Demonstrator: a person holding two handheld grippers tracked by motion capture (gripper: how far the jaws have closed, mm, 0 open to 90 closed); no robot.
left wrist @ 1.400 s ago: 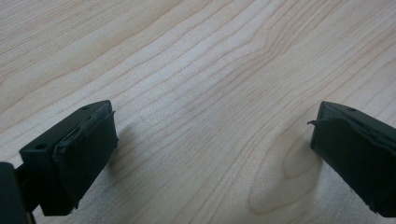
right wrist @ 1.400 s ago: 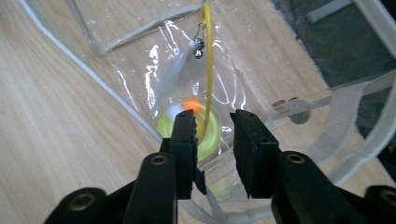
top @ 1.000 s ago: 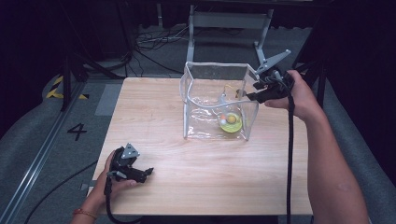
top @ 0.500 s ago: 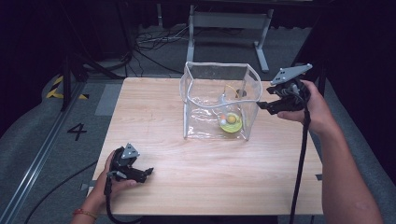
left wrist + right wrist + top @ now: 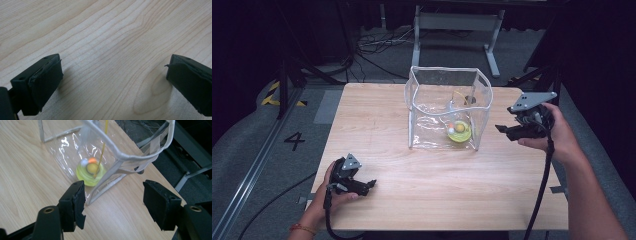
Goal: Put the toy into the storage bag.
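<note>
So there's a clear bag standing open-topped around the middle of the wooden table, and inside it on the bottom sits a yellow-green dish with a couple of small balls on it. The right gripper is held just off the bag's right side, not touching it, jaws spread wide with nothing in them. The left gripper is well away from the bag, down at the table's near-left corner, also wide open over bare wood.

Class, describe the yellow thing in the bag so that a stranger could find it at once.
Start at the light wooden table, then find the clear plastic bag with white edging standing open toward its far side. On the bag's floor lies a round yellow-green disc, the scene's brightest thing, carrying small yellow, orange and white pieces.
</note>
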